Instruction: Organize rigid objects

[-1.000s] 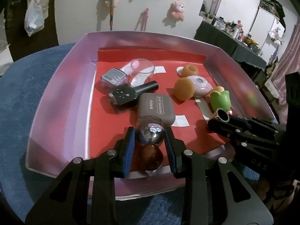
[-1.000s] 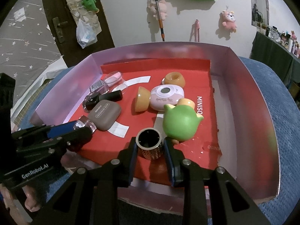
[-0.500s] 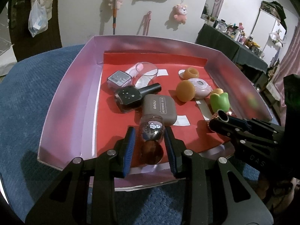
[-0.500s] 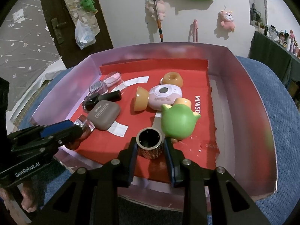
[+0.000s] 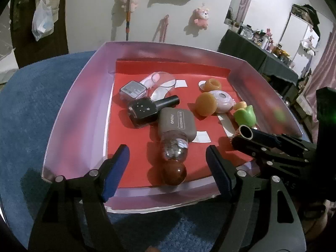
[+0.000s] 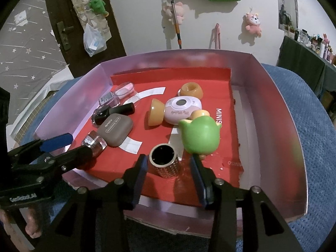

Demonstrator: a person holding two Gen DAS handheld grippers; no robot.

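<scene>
Free room: bare red floor of the tray [image 6: 258,96] along its right side, past the green toy [image 6: 200,135].
Obstacles, left half: eyeshadow case [image 5: 177,121], nail polish [image 5: 147,110], glitter bottle [image 5: 173,150], touching.
Near edge: studded cylinder [image 6: 164,160] upright.

Grey case [image 5: 177,124]: "novo", "EYE SHADOW". Red liner [image 6: 218,96]: "MINISO". Pink gadget [image 6: 181,110]: "My Melody".

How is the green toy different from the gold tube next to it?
The green toy is round, smooth and bright green, with little ears; the gold tube is a bumpy metal cylinder, open and dark at the top. The green toy looks bigger than the gold tube. The gold tube sits between the right tool's opening jaws; the green toy sits beside them. Both rest on the box's red floor.
</scene>
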